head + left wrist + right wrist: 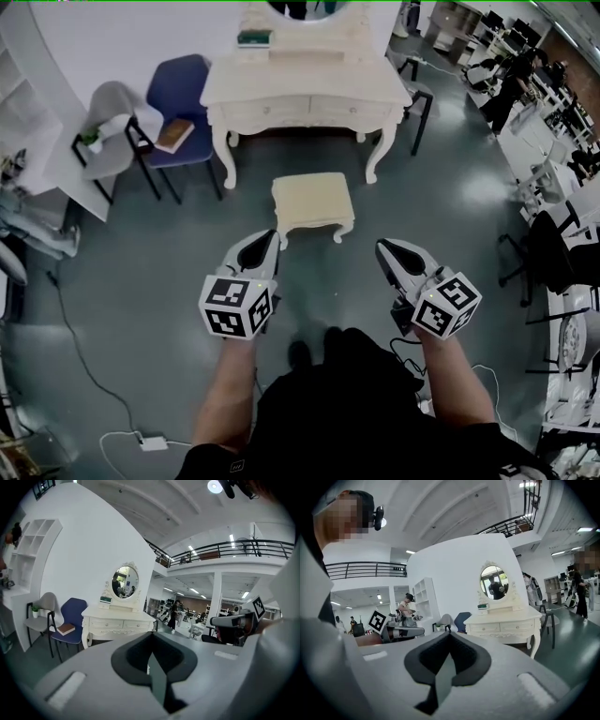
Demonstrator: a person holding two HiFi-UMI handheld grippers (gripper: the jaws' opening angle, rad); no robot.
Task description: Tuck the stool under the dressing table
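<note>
A cream stool (313,202) with curved legs stands on the grey floor in front of the cream dressing table (305,89), clear of the knee space between the table's legs. My left gripper (271,239) is shut and empty, just short of the stool's near left corner. My right gripper (382,249) is shut and empty too, off the stool's near right corner. In the left gripper view the dressing table (117,623) with its oval mirror (126,581) lies ahead; my own jaws hide the stool. The right gripper view shows the dressing table (506,623) ahead right.
A blue chair (178,112) with a book on it and a grey chair (112,131) stand left of the table. A black stool (419,98) is at its right. Black office chairs (544,253) line the right side. A cable and power strip (150,441) lie on the floor behind me.
</note>
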